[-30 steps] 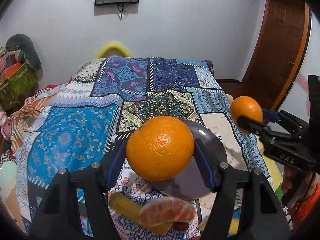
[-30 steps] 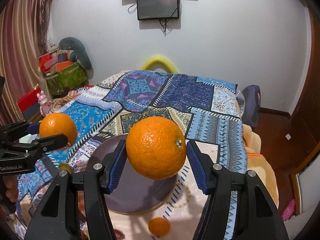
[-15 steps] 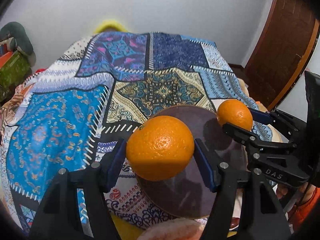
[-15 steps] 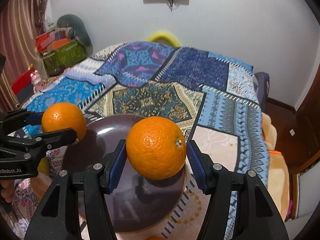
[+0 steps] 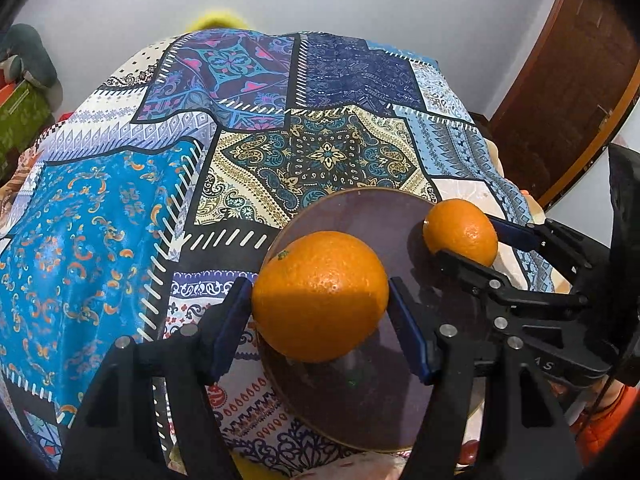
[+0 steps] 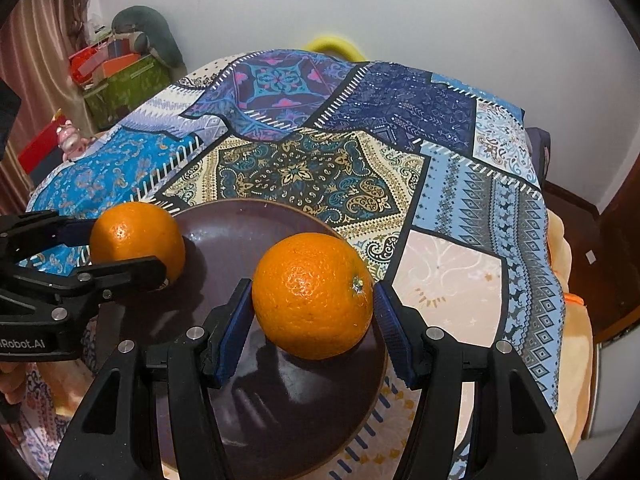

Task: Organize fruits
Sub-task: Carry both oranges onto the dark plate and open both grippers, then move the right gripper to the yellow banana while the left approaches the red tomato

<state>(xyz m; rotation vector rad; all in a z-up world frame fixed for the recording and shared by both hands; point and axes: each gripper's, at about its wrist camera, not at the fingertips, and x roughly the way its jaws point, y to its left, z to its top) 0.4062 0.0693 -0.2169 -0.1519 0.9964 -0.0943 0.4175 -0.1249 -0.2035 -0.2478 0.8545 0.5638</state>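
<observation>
Over plate (image 6: 224,232), both tongs (image 5: 320,300) gripping oranges (image 6: 314,294).

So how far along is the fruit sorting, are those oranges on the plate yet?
Not yet. Nothing visibly lies on the dark plate. In hand: the left tool grips one orange and the right tool grips another orange, both held over the plate. Left to do: set both down and let go.
</observation>
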